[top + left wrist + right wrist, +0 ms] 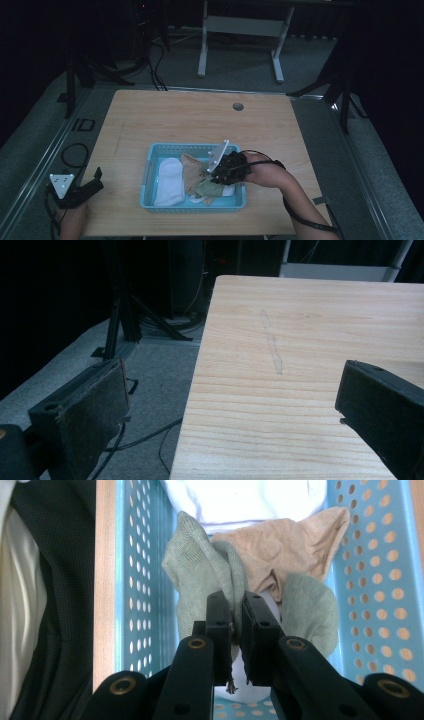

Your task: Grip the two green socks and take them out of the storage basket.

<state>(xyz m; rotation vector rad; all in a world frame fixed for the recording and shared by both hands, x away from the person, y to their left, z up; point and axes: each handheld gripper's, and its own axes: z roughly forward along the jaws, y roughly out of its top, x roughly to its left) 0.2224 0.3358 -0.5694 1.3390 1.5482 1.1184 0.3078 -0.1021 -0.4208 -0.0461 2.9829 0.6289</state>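
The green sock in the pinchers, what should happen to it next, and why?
Probably lift it straight up a little more. The right gripper is shut on the soft grey-green fabric sock, which drapes against the crumpled beige cloth inside the light blue perforated plastic basket.

no readable text, label, brand or number shows on anything.

A wooden counter (pixel 165 120) fills the middle of the high view, with a round hole (pixel 238 106) near its far edge, right of centre. Beyond it, at the top of the frame, stands a white frame (pixel 240 30) on grey floor (pixel 320 55), and black cables (pixel 155 70) trail at the upper left. A faint scratch (pixel 272 347) marks the wood in the left gripper view.
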